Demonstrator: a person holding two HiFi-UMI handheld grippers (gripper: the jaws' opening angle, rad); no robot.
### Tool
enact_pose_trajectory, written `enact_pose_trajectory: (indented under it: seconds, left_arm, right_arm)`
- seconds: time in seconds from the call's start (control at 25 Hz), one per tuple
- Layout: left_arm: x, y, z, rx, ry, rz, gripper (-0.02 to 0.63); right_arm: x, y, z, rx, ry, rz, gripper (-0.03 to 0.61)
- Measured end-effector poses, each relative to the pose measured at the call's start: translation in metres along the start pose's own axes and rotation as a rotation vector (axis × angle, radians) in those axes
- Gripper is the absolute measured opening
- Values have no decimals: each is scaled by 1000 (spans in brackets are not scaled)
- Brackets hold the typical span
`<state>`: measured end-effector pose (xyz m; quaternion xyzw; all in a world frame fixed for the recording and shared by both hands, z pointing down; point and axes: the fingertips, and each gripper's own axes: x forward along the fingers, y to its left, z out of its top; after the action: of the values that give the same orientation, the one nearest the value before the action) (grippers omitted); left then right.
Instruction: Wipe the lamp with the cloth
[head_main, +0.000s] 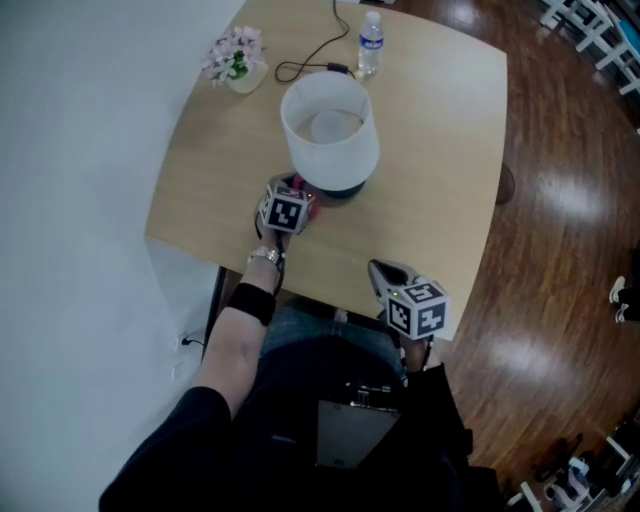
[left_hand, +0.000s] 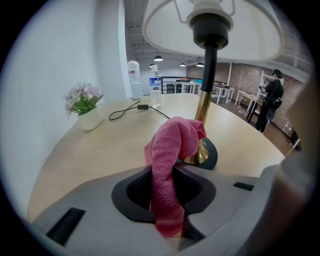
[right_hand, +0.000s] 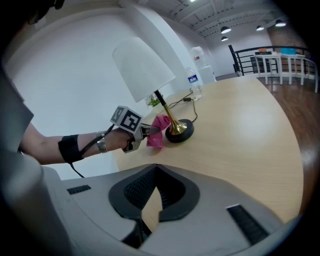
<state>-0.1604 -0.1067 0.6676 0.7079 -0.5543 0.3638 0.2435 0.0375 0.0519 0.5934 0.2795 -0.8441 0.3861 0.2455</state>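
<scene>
The lamp has a white shade (head_main: 330, 120), a brass stem (left_hand: 204, 107) and a dark round base (left_hand: 210, 154); it stands mid-table. My left gripper (head_main: 290, 195) is just to the left of the base and shut on a pink cloth (left_hand: 172, 150), which bunches up out of the jaws close to the stem. From the side, the cloth (right_hand: 159, 131) hangs beside the base (right_hand: 181, 134), under the shade (right_hand: 142, 67). My right gripper (head_main: 385, 272) hovers at the table's near edge, well clear of the lamp. Its jaws (right_hand: 152, 200) stand a narrow gap apart, nothing between them.
A flower pot (head_main: 238, 62) sits at the far left of the wooden table (head_main: 440, 150). A water bottle (head_main: 371, 42) and the lamp's black cord (head_main: 310, 62) lie behind the lamp. A white wall (head_main: 90, 150) is on the left, wood floor (head_main: 570, 230) on the right.
</scene>
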Motion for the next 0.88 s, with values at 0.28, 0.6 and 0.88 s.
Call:
enact_pose_trajectory:
  seconds: [0.28,0.6,0.88]
  left_arm:
    - [16,30,16,55,-67,-122,94]
    - [54,23,68,455,-74,-496,94]
    - [58,-4,81,806,-60,-782,94]
  right_arm:
    - [24,26,5,47,0,-94,5]
    - [72,73,16,194,-22,-234,5]
    - [86,94,21,291,-44,-363,5]
